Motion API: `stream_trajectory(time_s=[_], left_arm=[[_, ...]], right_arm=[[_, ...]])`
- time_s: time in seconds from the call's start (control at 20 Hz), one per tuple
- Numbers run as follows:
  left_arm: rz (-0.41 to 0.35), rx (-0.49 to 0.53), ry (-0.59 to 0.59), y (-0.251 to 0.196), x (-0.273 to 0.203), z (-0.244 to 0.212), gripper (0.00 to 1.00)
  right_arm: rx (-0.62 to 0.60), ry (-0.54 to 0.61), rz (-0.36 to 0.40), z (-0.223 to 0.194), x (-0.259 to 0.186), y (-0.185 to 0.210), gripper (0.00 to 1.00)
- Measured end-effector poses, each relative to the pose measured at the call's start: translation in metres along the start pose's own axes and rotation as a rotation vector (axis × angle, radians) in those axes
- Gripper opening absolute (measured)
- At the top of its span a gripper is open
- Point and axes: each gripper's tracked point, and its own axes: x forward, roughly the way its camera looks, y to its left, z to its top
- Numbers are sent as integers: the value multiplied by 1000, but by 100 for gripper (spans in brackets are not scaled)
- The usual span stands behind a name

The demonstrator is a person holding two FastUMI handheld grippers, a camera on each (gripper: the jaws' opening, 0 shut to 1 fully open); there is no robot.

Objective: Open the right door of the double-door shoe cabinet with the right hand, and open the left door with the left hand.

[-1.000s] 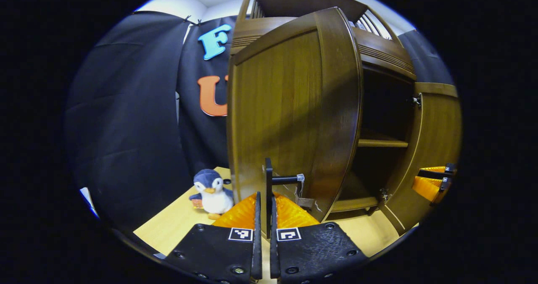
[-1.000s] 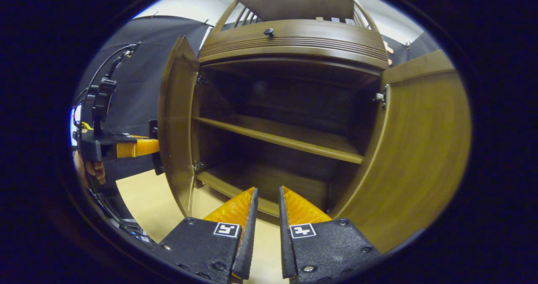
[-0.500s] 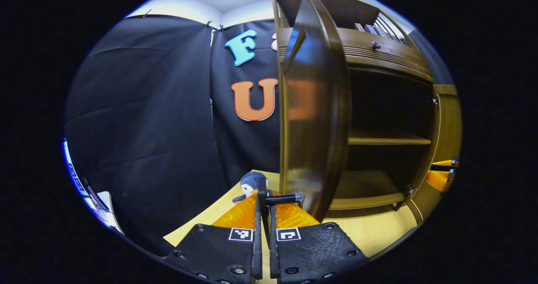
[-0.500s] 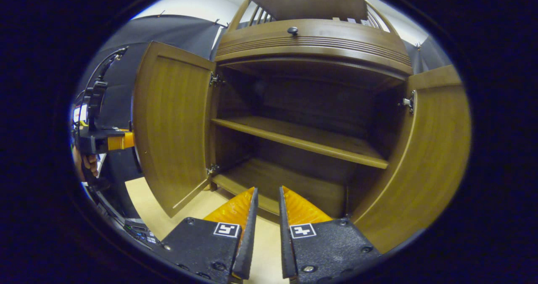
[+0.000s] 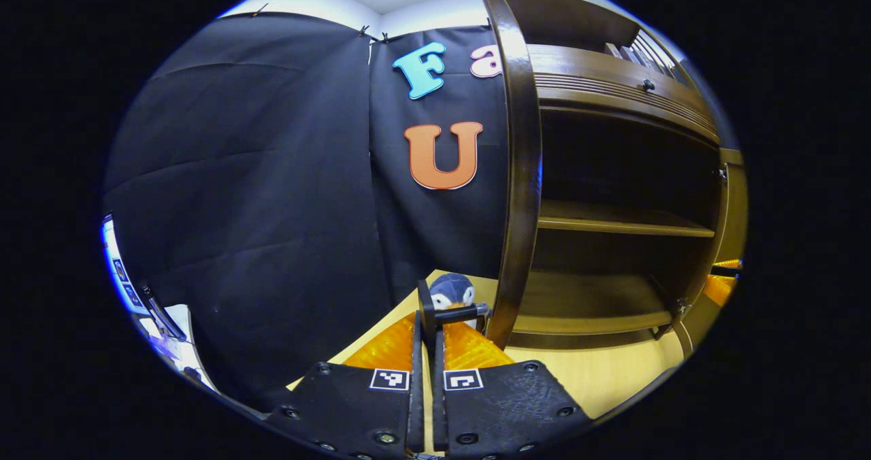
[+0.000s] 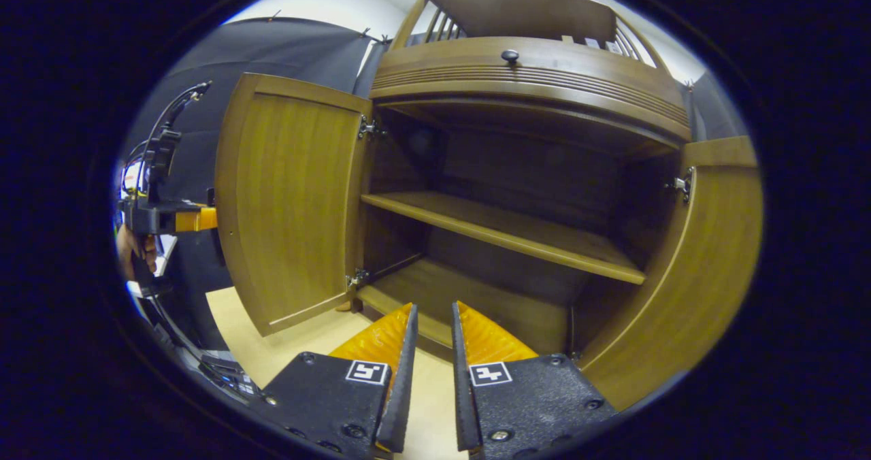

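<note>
Your left hand-held gripper is closed tight on the left door's handle, and the left door of the shoe cabinet stands swung wide, edge-on to you in the left gripper view. Your right hand-held gripper holds nothing, its fingers a narrow gap apart, facing the open interior with the right door swung out beside it.

Push the left door further and you may strain the hinges or drag the cabinet on the bench. The plush penguin sits just behind the handle, so the door's swing could knock it.

The penguin is mostly hidden behind the handle. The right door's handle is out of sight, and its outer edge is cut off.
</note>
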Motion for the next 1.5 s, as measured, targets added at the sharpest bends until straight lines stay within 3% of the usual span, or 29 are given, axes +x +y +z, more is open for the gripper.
stream_trajectory(time_s=[0.25, 0.3, 0.35, 0.4, 0.45, 0.5, 0.55, 0.6, 0.65, 0.7, 0.75, 0.8, 0.85, 0.9, 1.0, 1.05, 1.15, 1.2, 1.3, 1.35, 1.4, 1.45, 1.5], left_arm=[[26, -7, 11, 23, -1, -4, 12], [21, -10, 16, 25, -2, -5, 0], [23, -10, 19, 28, -3, -6, 20], [21, -13, 18, 31, -5, -8, 17], [24, -14, 17, 34, -7, -8, 32], [18, -16, 15, 34, -7, -7, 36], [15, -18, 11, 36, -8, -5, 46], [17, -18, 8, 38, -10, -4, 77], [17, -19, 3, 38, -12, -4, 78], [19, -22, -1, 38, -15, -4, 61], [19, -25, -7, 38, -18, -4, 69], [20, -28, -8, 38, -21, -3, 73], [23, -29, -13, 38, -25, -3, 90], [19, -30, -20, 36, -29, -2, 92], [11, -20, -46, 29, -39, 3, 93], [3, -13, -64, 25, -45, 8, 94], [-14, -2, -94, 11, -53, 17, 94], [-29, 2, -105, 3, -57, 20, 94], [-61, 24, -129, -17, -61, 28, 100], [-73, 43, -149, -26, -62, 35, 96], [-90, 62, -164, -37, -61, 39, 96], [-110, 79, -182, -48, -61, 45, 96], [-131, 95, -200, -59, -60, 50, 100]], right_arm=[[-5, 1, 0, 2, 2, 16, 30], [-7, 0, 1, 2, 2, 18, 30], [-10, 0, 5, 3, 3, 21, 31], [-14, -1, 7, 4, 3, 25, 31], [-18, -2, 11, 5, 4, 28, 31], [-22, -4, 15, 6, 6, 33, 30], [-25, -5, 18, 7, 6, 36, 30], [-27, -7, 21, 8, 6, 38, 30], [-26, -9, 22, 9, 6, 39, 30], [-26, -12, 21, 10, 6, 40, 39], [-24, -15, 16, 11, 6, 38, 30], [-20, -20, 13, 12, 5, 38, 30], [-13, -25, 7, 14, 5, 37, 31], [-5, -29, 4, 14, 6, 36, 40], [19, -39, -8, 18, 7, 33, 38], [32, -45, -11, 21, 7, 31, 51], [48, -57, -18, 24, 5, 28, 58], [50, -63, -25, 26, 3, 24, 52], [58, -74, -38, 29, -1, 17, 57], [65, -80, -46, 31, -4, 13, 61], [71, -84, -57, 32, -6, 8, 71], [77, -88, -66, 33, -10, 4, 72], [84, -93, -81, 34, -13, -1, 65]])
